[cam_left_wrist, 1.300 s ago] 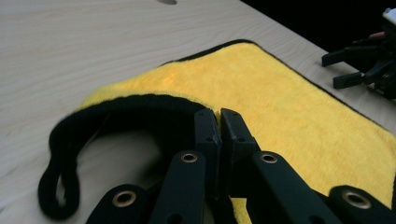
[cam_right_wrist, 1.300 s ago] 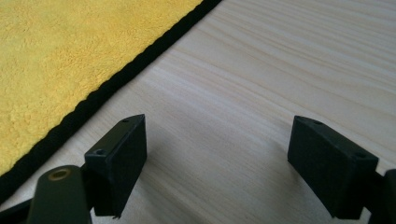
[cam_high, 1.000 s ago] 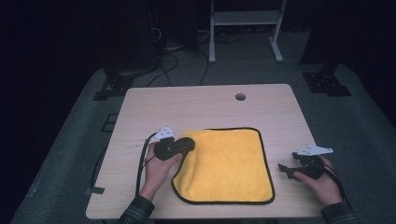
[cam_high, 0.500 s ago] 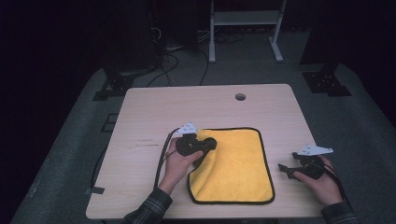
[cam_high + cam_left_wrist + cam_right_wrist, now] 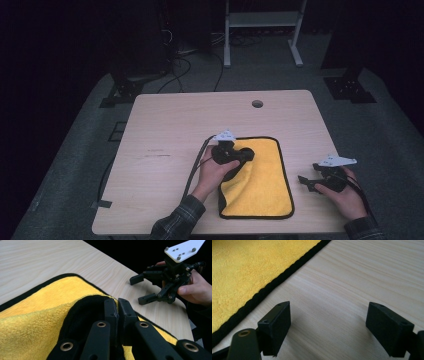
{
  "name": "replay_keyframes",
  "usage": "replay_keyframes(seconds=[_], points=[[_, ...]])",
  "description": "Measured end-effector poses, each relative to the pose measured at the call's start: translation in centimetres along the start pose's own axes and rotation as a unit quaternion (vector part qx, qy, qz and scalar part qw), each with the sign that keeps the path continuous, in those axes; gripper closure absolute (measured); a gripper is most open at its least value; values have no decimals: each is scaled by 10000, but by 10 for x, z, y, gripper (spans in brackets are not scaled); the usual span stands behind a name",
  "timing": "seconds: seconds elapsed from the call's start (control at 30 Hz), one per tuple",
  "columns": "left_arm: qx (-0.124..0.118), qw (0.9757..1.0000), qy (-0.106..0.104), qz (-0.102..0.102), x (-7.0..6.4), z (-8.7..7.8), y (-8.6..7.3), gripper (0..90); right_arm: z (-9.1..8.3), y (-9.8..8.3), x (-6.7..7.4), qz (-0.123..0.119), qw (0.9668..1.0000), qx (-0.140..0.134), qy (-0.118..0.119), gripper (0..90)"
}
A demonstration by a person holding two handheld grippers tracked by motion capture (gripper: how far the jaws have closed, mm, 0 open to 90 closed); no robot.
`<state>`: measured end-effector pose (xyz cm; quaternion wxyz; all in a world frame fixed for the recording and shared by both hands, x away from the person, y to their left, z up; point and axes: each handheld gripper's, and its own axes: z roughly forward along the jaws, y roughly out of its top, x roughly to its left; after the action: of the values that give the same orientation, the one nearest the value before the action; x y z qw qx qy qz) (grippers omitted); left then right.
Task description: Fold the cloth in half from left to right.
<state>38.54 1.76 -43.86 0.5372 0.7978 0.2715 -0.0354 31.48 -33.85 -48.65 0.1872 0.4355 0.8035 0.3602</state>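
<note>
— What's the left gripper [image 5: 245, 156] got there?

— Its jaws are pinched tight on the black-trimmed edge of the yellow cloth [image 5: 262, 182], and that edge is lifted and folded over on top of the rest. In the left gripper view the jaws meet on the doubled hem, with fleece bunched up on both sides of them.

— And the cloth itself?

— Lying on the counter [image 5: 175, 130], spreading away from the left gripper toward the person's other hand, with the fold right under the jaws.

— The right gripper [image 5: 306, 182]?

— Jaws wide apart, nothing between them, only bare counter. It sits just beyond the cloth's far edge, near the trim but apart from it, jaws pointing toward the cloth.
</note>
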Motion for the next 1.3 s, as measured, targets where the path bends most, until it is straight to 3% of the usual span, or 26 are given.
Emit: replay_keyframes(seconds=[0.53,0.73,0.97,1.17,1.3], points=[[-8,9992,-381,-107,-7,51,12,861,0,0,0,-10,10000,0,10,191],[25,9982,-544,-268,-8,69,10,861,0,0,-1,-22,10000,0,17,191],[373,9973,-509,-380,-4,97,5,858,0,0,-1,-32,10000,-5,16,191],[763,9965,-275,-195,-8,111,2,833,0,0,-1,-31,10000,-1,24,191],[772,9965,-280,-124,-10,110,4,747,0,0,-1,-35,10000,-2,26,191]])
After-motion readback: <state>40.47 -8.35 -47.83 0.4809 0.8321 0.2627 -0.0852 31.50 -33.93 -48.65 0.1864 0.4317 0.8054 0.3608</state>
